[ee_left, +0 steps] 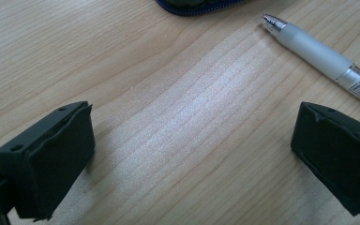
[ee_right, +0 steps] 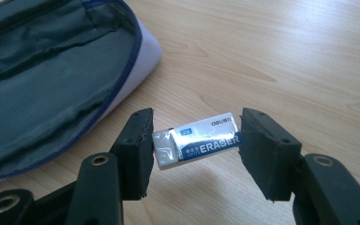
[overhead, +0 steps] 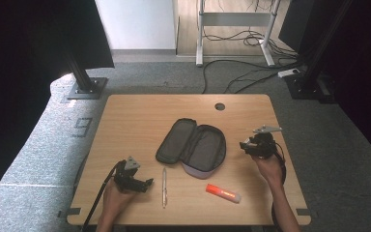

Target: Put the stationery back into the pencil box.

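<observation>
Between the two black jaws of the right claw (ee_right: 194, 150), held off the light wooden tabletop (ee_right: 286, 56), sits a small white eraser in a blue-and-white printed sleeve (ee_right: 197, 140), gripped end to end, its long axis running jaw to jaw. From that claw, the open dark-lined fabric pencil case with a blue zip (ee_right: 42, 75) lies at about ten o'clock, close by, so the right hand is the nearer one. At the tabletop's near left, the left claw (ee_left: 192, 159) is spread wide, empty, with a clear-barrelled pen (ee_left: 318, 54) at its two o'clock.
</observation>
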`<state>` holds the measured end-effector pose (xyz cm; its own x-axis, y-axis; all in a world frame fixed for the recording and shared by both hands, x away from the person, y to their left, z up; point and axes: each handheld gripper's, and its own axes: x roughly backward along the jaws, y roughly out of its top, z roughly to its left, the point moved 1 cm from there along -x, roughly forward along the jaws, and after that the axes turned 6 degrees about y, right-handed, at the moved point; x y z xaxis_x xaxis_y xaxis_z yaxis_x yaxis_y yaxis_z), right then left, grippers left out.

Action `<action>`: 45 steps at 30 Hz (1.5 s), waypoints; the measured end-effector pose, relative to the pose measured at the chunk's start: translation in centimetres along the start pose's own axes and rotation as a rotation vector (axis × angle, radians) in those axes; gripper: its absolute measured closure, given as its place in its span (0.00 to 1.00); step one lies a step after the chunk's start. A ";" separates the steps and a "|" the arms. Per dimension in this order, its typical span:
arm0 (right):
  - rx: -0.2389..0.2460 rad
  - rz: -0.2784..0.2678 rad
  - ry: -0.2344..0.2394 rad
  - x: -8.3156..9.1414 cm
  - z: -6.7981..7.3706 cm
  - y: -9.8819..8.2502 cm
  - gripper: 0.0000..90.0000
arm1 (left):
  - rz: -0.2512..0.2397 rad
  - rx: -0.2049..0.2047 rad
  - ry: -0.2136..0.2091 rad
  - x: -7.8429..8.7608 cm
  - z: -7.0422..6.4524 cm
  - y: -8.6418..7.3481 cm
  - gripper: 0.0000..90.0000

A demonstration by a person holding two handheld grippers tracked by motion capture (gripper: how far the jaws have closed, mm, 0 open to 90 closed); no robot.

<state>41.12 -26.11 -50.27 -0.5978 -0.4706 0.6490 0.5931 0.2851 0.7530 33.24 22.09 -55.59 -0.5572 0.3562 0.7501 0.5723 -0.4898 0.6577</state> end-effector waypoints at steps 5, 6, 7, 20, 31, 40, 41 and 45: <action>0.011 -0.004 0.027 -0.3 0.8 0.6 0.50 | -0.001 0.000 0.001 0.0 0.0 0.0 0.00; 0.015 -0.006 0.031 -0.5 0.9 0.7 0.50 | -0.001 0.000 0.001 0.0 0.0 0.0 0.00; 0.015 -0.005 0.035 -0.5 1.1 0.8 0.50 | -0.001 0.000 0.001 0.0 0.0 0.0 0.00; 0.043 -0.015 0.076 -1.5 2.9 2.3 0.50 | 0.000 0.000 0.000 0.0 0.0 0.0 0.00; 0.074 0.002 0.107 -2.7 4.6 3.4 0.50 | -0.001 0.001 0.000 0.0 0.0 0.0 0.00; 0.099 0.007 0.129 -3.9 6.0 4.2 0.50 | -0.001 0.001 0.000 0.0 0.0 0.0 0.00; 0.106 0.008 0.131 -4.1 6.1 4.2 0.50 | -0.001 0.001 0.000 0.0 0.0 0.0 0.00; 0.113 0.014 0.140 -4.8 6.7 4.4 0.50 | -0.001 0.001 0.000 0.0 0.0 0.0 0.00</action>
<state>42.96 -16.98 -49.29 -0.5044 -0.5757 0.6436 0.5315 0.3804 0.7568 33.24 22.08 -55.60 -0.5575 0.3565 0.7497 0.5726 -0.4888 0.6582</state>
